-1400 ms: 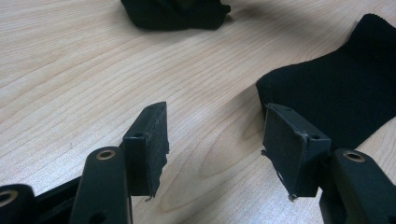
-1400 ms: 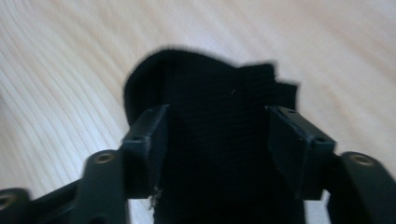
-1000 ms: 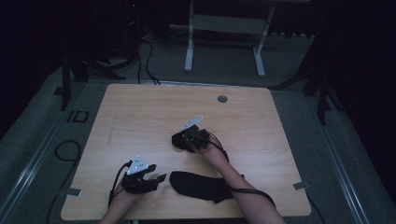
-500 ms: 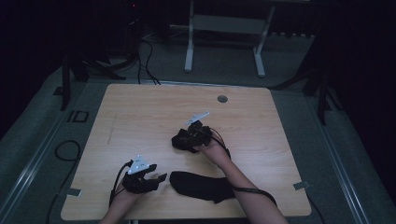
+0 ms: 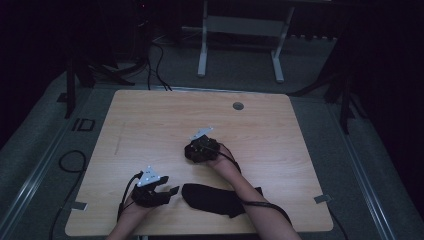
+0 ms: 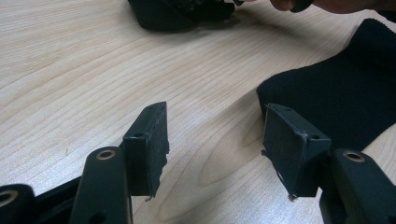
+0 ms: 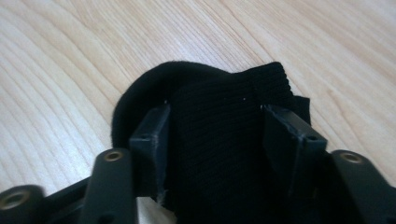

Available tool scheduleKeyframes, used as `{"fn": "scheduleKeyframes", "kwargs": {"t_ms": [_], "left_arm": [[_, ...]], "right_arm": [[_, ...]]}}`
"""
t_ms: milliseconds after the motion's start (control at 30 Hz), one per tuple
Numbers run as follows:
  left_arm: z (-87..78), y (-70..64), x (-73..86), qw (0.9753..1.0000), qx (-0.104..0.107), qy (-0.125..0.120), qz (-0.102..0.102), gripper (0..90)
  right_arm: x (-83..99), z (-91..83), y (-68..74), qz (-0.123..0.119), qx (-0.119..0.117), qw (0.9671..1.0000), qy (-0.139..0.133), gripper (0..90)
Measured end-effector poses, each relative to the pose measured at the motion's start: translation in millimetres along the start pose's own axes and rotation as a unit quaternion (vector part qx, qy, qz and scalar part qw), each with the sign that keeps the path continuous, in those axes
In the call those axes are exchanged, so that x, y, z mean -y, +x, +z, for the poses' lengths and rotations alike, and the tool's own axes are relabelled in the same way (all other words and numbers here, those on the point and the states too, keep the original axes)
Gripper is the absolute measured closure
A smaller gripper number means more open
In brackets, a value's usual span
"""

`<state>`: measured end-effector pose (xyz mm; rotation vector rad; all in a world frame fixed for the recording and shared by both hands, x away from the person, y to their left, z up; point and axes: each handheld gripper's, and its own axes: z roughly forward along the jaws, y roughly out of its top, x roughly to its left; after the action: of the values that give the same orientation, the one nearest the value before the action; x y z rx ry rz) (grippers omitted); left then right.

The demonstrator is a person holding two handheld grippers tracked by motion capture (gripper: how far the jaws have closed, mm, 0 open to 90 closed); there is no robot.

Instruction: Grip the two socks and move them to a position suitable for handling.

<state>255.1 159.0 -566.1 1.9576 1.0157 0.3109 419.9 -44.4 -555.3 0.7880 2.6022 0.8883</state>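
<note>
A black sock (image 5: pixel 215 197) lies flat near the front edge of the wooden table (image 5: pixel 150 125), and its dark cloth (image 6: pixel 341 98) reaches up to the right jaw in the left gripper view. My left gripper (image 5: pixel 167 185) (image 6: pixel 215 144) rests just left of it, open, with bare wood between the jaws. At the table's middle, my right gripper (image 5: pixel 200 150) (image 7: pixel 215 140) sits on a bunched black sock bundle (image 7: pixel 154 88). Its jaws stand wide, and ribbed knit fills the gap and touches both pads. That bundle (image 6: pixel 163 14) also shows at the far edge of the left gripper view.
A round cable hole (image 5: pixel 238 106) sits near the table's far edge. Small tape marks (image 5: pixel 321 198) lie at the front corners. Cables (image 5: pixel 70 160) trail on the floor at the left, and a white stand (image 5: pixel 240 30) is beyond the table.
The right hand and its gripper shifted slightly over the sock bundle at mid-table. The left gripper and the flat sock have stayed put.
</note>
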Motion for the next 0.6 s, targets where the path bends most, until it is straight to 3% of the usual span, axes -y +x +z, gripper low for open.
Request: {"fn": "scheduleKeyframes", "kwargs": {"t_ms": [67,200,333,433,600], "left_arm": [[0.5,-0.7,-0.2,1.0,0.001,0.001,0.001,40.7],[1.2,-2.5,-0.5,1.0,0.001,0.002,0.006,40.7],[0.7,-1.9,-0.3,1.0,0.0,0.002,0.004,40.8],[-0.5,-0.8,-0.2,1.0,-0.001,-0.001,0.002,40.8],[-0.6,0.8,0.2,1.0,-0.002,0.0,0.0,40.8]], "right_arm": [[0.5,-0.7,0.2,0.0,0.0,1.0,0.0,52.4],[1.2,-1.2,1.3,-0.003,0.027,0.9996,-0.004,73.1],[-1.0,-1.3,4.7,-0.017,0.044,0.9989,0.001,79.3],[-3.2,-6.2,2.7,-0.005,0.035,0.9994,0.004,80.5],[-7.0,-34.2,-7.7,0.023,0.02,0.999,-0.033,80.7]]}}
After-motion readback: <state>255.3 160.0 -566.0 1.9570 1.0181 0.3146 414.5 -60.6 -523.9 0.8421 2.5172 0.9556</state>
